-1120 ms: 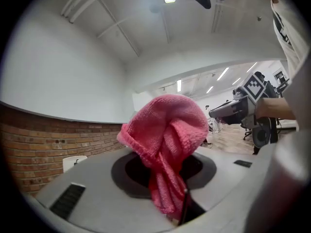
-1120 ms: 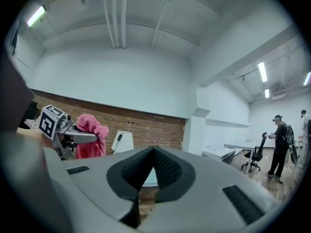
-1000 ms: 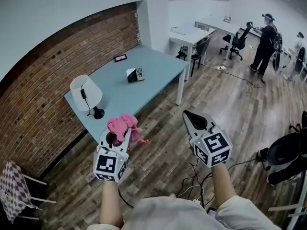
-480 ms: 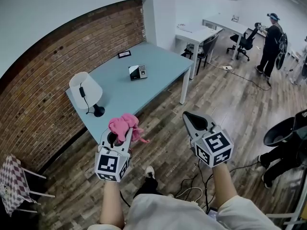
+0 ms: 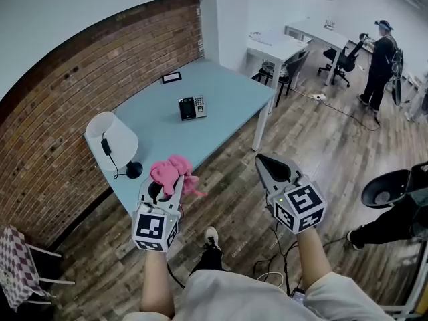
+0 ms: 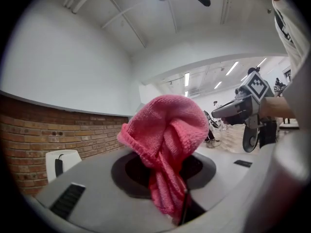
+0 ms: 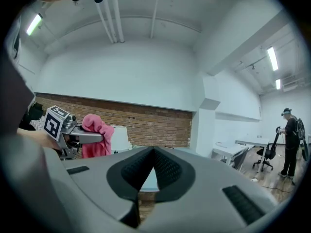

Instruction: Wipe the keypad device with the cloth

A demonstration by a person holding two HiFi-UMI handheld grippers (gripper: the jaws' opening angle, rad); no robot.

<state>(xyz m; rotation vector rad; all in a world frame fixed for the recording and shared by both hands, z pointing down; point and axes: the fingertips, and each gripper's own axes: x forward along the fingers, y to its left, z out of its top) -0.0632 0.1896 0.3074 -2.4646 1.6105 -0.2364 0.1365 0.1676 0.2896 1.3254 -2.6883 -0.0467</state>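
The keypad device point(image 5: 192, 108), dark with a small screen and keys, lies on the light blue table point(image 5: 221, 92) ahead, well beyond both grippers. My left gripper point(image 5: 168, 178) is held over the wooden floor, shut on a bunched pink cloth point(image 5: 171, 168). In the left gripper view the cloth point(image 6: 167, 130) stands up from between the jaws. My right gripper point(image 5: 263, 161) is level with the left one and shut on nothing; its pads point(image 7: 165, 169) meet at the tip. Each gripper view shows the other gripper beside it.
A white lamp point(image 5: 110, 139) stands at the table's near left end, and a small black frame point(image 5: 171, 77) lies by the brick wall. White desks point(image 5: 274, 45), office chairs and a standing person point(image 5: 381, 52) are at the far right. Cables point(image 5: 267, 269) trail on the floor.
The table and keypad device have come nearer and lower in the head view, and the lamp has slid left. Both grippers keep their pose, and the left one still holds the cloth.
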